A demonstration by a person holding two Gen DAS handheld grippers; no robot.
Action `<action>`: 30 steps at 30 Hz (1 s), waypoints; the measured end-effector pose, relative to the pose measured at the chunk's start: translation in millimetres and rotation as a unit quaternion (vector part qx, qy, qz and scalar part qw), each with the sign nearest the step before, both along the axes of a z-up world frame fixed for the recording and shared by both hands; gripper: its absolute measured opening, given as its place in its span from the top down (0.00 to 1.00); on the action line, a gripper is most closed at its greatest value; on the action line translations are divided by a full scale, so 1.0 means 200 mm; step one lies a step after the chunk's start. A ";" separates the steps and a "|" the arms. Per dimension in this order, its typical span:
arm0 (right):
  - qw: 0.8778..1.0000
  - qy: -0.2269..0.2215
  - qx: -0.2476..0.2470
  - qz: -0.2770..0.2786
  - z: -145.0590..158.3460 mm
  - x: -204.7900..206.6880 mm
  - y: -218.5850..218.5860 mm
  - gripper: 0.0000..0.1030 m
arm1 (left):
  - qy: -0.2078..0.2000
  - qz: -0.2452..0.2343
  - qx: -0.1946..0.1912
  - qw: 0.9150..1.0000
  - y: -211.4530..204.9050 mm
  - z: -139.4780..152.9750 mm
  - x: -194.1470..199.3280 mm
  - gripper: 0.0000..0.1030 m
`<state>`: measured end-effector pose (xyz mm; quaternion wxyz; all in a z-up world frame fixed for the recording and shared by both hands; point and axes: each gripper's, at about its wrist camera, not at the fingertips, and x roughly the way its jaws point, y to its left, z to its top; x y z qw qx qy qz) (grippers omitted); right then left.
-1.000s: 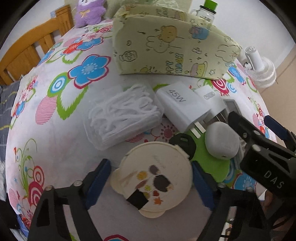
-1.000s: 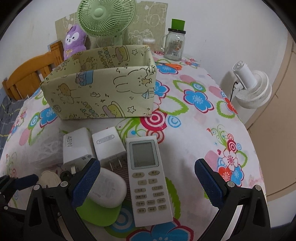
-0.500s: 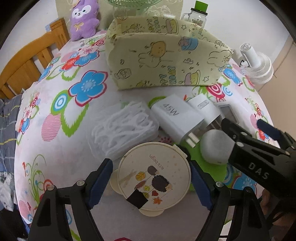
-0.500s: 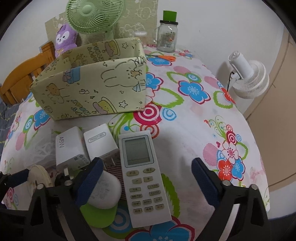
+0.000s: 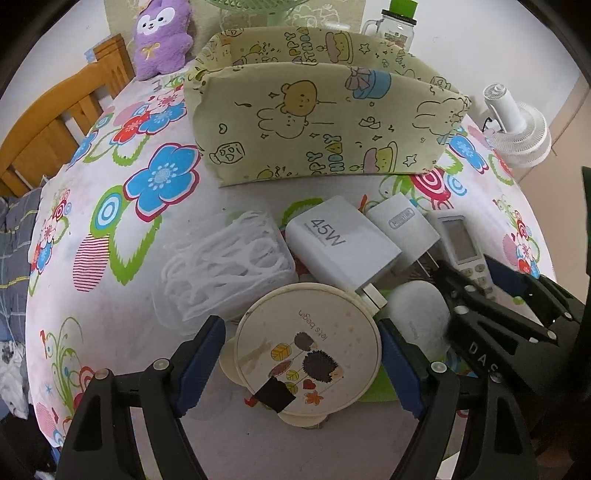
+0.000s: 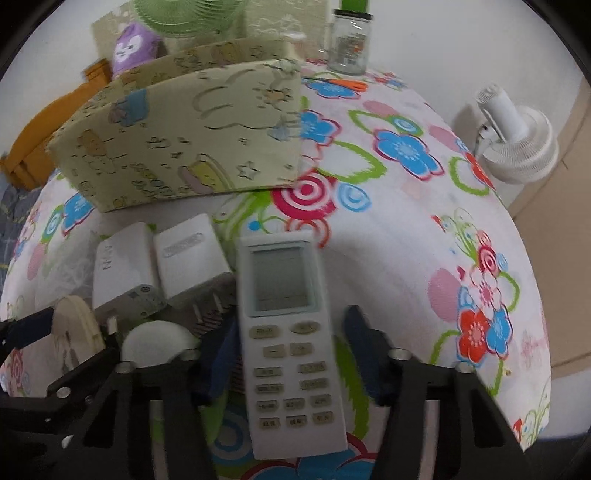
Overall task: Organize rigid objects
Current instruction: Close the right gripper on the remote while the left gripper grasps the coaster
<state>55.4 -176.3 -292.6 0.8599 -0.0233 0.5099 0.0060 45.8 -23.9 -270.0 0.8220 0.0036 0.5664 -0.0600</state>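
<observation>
My left gripper point(image 5: 301, 325) is shut on a round cream container point(image 5: 306, 350) with a hedgehog picture, one blue pad on each side. My right gripper point(image 6: 290, 321) is closing, with the white remote control point(image 6: 288, 332) between its jaws and the pads against its sides. In the left wrist view the right gripper point(image 5: 476, 269) straddles the remote control point(image 5: 460, 240). Beside it lie a 45W charger point(image 5: 340, 243), a smaller white charger point(image 5: 402, 225) and a pale oval object point(image 5: 417, 314). A clear box of white picks point(image 5: 225, 266) sits to the left.
A yellow-green fabric box point(image 5: 325, 122) stands open behind the pile on the flowered cloth point(image 5: 159, 177). Beyond it are a purple plush point(image 5: 162, 37), a glass jar point(image 5: 399, 22) and a green fan point(image 6: 184, 14). A white fan point(image 5: 517, 129) stands off the right edge, and a wooden frame point(image 5: 55, 122) off the left.
The right jaws have gone from wide apart to tight on the remote. The round container has kept its place between the left pads while the chargers slid nearer to it.
</observation>
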 end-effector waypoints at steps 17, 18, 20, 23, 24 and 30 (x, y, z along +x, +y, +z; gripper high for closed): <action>0.999 -0.018 0.025 -0.009 0.19 0.04 -0.07 0.54 | -0.042 0.002 0.005 0.999 -0.05 0.19 0.03 0.18; 0.999 -0.020 0.025 -0.008 0.21 0.04 -0.07 0.54 | -0.044 0.003 0.005 0.999 -0.05 0.20 0.03 0.18; 0.999 -0.023 0.025 -0.007 0.24 0.04 -0.06 0.54 | -0.050 0.004 0.005 0.999 -0.05 0.23 0.03 0.18; 0.999 -0.029 0.024 -0.005 0.28 0.04 -0.06 0.54 | -0.058 0.004 0.005 0.998 -0.06 0.28 0.03 0.18; 0.999 -0.030 0.025 -0.004 0.29 0.04 -0.06 0.54 | -0.060 0.004 0.006 0.998 -0.06 0.29 0.03 0.18; 0.999 -0.042 0.027 -0.004 0.38 0.04 -0.06 0.54 | -0.076 0.008 0.007 0.997 -0.06 0.37 0.03 0.19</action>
